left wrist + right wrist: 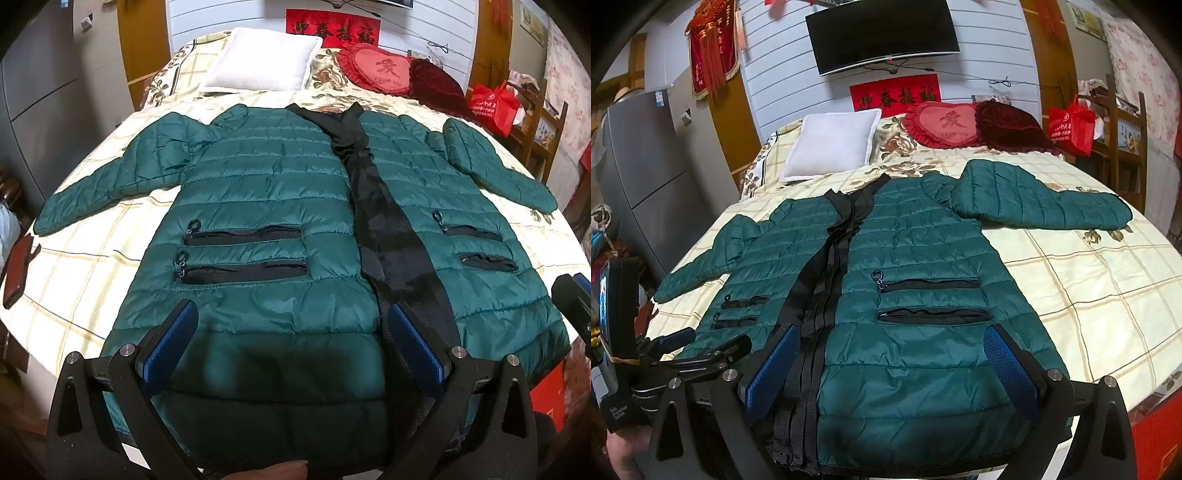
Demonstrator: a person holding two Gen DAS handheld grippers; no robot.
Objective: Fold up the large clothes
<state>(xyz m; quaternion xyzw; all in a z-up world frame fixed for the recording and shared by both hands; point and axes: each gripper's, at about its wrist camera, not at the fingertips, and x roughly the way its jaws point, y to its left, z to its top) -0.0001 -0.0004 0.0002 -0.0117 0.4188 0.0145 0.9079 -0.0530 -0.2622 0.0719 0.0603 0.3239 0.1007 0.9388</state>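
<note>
A dark green quilted puffer jacket (266, 192) with a black front placket lies flat, front up, on the bed, both sleeves spread out; it also shows in the right wrist view (916, 251). My left gripper (291, 325) is open, hovering over the hem on the jacket's left half, touching nothing that I can see. My right gripper (890, 347) is open above the hem on the jacket's right half, just below the pocket zips (934, 314). The left gripper's body (624, 332) shows at the left edge of the right wrist view.
The bed (92, 258) has a cream checked cover. A white pillow (258, 59) and red heart cushion (380, 70) lie at its head. A dark phone or wallet (16, 273) lies at the left edge. A red bag (1071, 125) sits on a wooden rack at right.
</note>
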